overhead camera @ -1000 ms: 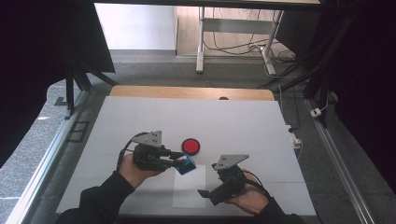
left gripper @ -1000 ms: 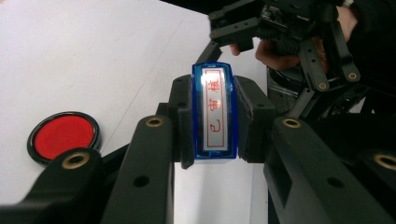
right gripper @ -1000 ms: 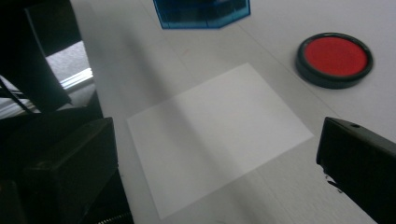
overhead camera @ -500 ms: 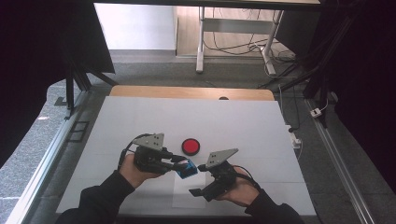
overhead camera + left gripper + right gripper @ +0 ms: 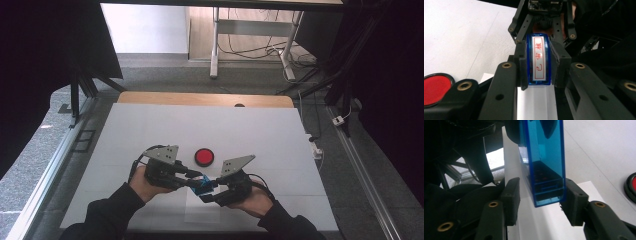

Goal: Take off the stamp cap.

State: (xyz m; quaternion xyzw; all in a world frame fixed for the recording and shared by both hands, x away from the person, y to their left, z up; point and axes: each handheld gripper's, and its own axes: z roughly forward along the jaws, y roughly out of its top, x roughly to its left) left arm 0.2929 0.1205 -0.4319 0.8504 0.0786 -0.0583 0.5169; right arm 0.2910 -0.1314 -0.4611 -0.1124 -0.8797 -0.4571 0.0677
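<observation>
Two grippers are converging on one small part. Your left gripper is clamping the translucent blue plastic stamp case with the white label and red characters, both pads pressing flat on its long sides. It is hanging in the air, just above the loose white paper sheet on the white table. The red round disc is sitting near, behind the grippers and apart from them.

Your right gripper has just been closing its jaws around the free end of the case. In the right gripper view one pad is looking as if it is touching a blue wall, while the other is standing off with a clear gap. So it is not gripping yet.

Handling, as I'm reading it:
- It is looking light, a hollow shell with a dark insert inside.
- It is looking stiff but thin-walled, so hard squeezing is risking a crack or a bow.
- The glossy plastic is probably slippery against the pads, so a shallow end grip is likely to slide.

I'm suggesting you take hold across the two broad flat faces near the end, pads square and fully on, clear of the label window. Close gently until both pads are seating, before the left is letting go.
</observation>
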